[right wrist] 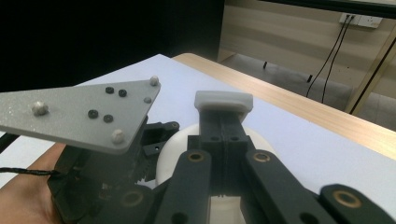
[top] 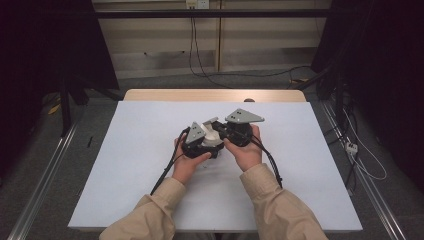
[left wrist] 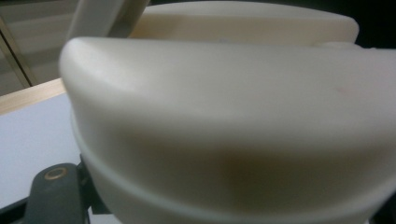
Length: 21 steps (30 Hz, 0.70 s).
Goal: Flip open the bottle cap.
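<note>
Holding both grippers together over the middle of the white-covered bench [top: 135, 165], I have a cream-white plastic object [top: 212, 131] wedged between them. On the left, my left gripper [top: 202, 142] sits in my left hand [top: 187, 162]; in the left gripper view the cream object [left wrist: 233, 116] crowds right up against the camera, so broad and blurred that I cannot make out its whole shape, its long axis or which way it points. My left fingers stand narrow, closed as far as they go, and they appear to hold the cream object, though the pads themselves are hidden. To the right, my right gripper [top: 235, 131] rests in my right hand [top: 245, 150]; in the right gripper view its fingers [right wrist: 224, 100] are pressed flat together, tips pointing toward the far wooden edge of the bench [right wrist: 299, 107], with the rounded white body [right wrist: 168, 158] lying just beneath them. Black cables [top: 165, 172] trail back along both sleeves. Beyond the bench, wall sockets [top: 196, 4] and hanging cords [top: 192, 45] stand well apart.
</note>
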{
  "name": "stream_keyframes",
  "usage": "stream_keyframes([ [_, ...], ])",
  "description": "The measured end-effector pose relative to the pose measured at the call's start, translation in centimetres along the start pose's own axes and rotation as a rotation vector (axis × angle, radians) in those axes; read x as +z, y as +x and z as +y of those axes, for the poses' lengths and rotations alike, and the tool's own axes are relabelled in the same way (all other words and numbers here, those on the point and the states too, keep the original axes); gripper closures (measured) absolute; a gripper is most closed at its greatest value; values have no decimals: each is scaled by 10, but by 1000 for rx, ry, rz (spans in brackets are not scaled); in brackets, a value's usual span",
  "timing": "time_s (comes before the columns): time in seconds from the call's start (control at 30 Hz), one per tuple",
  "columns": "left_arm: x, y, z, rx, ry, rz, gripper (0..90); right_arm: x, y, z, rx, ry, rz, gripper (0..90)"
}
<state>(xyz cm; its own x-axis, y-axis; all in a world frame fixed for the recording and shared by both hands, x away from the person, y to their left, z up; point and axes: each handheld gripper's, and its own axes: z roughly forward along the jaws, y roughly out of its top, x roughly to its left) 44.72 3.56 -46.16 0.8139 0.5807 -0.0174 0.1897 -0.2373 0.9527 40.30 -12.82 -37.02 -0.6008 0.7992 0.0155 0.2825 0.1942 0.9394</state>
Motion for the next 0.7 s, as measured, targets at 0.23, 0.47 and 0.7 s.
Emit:
stream_keyframes([
  [0.23,0,0,0,-1,-1,-1,185,2,0,4,-8,-2,-2,900],
  [0.47,0,1,0,6,8,-2,185,5,0,8,-11,-2,-3,900],
  [0.7,0,1,0,4,8,-3,185,7,0,10,-17,-2,-4,900],
])
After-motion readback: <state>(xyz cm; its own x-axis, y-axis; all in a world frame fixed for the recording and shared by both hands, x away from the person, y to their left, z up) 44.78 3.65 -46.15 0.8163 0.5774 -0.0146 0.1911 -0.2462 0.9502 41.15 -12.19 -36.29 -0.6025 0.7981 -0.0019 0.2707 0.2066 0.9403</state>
